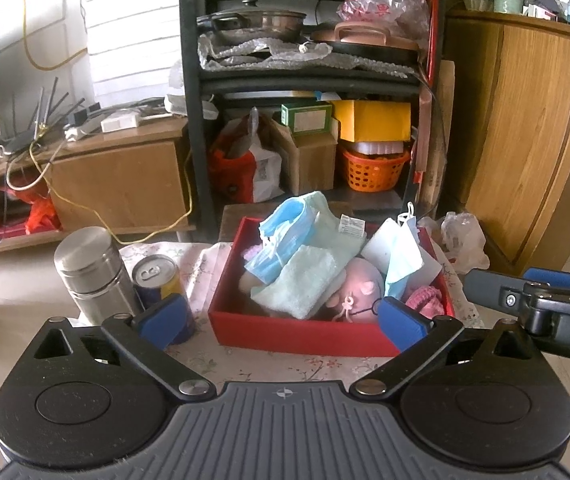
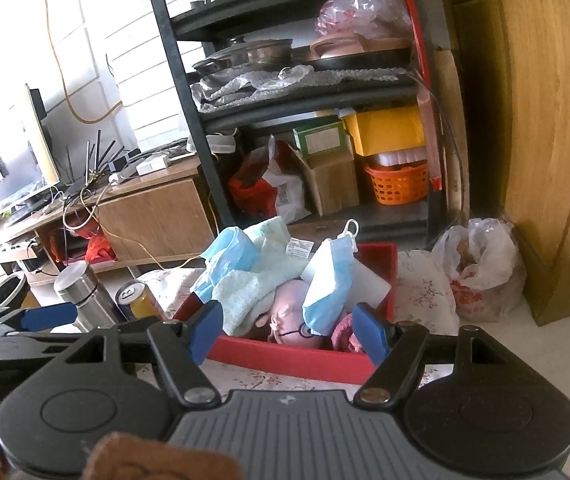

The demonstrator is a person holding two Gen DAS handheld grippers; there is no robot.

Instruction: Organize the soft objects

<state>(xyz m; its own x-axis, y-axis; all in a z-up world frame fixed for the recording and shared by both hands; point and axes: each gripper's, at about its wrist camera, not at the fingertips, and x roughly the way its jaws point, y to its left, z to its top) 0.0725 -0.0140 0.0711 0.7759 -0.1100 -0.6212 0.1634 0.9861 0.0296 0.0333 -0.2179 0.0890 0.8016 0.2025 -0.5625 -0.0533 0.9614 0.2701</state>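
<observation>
The red box (image 1: 301, 334) sat on the flowered cloth (image 1: 269, 364), right of centre on the table, and the soft things were heaped inside it well above the rim. A pale green towel (image 1: 305, 280) lay folded across the middle. Blue face masks (image 1: 281, 236) draped over its far left corner, and one more mask (image 1: 403, 256) hung against a white block at the far right. Under them a pink plush toy (image 1: 359, 286) showed, with a pink knitted piece (image 1: 425, 298) tucked in the near right corner. I judged the pile was loose rather than packed: everything leaned on something else, so pulling one piece would likely shift its neighbours.

My left gripper (image 1: 285, 320) hovered near the front wall of the box, jaws spread to their widest with nothing between the pads. That width looked right for coming down over the towel. My right gripper (image 2: 287, 334) hovered just beside it on the right, jaws about half apart and empty, the pads framing the plush toy and the hanging mask from the near side.

Left of the box stood a steel flask (image 1: 93, 272) and a drink can (image 1: 157, 284), close together. Beyond the table were a dark shelf rack (image 1: 309, 76) and a plastic bag (image 2: 481, 276) on the floor.
</observation>
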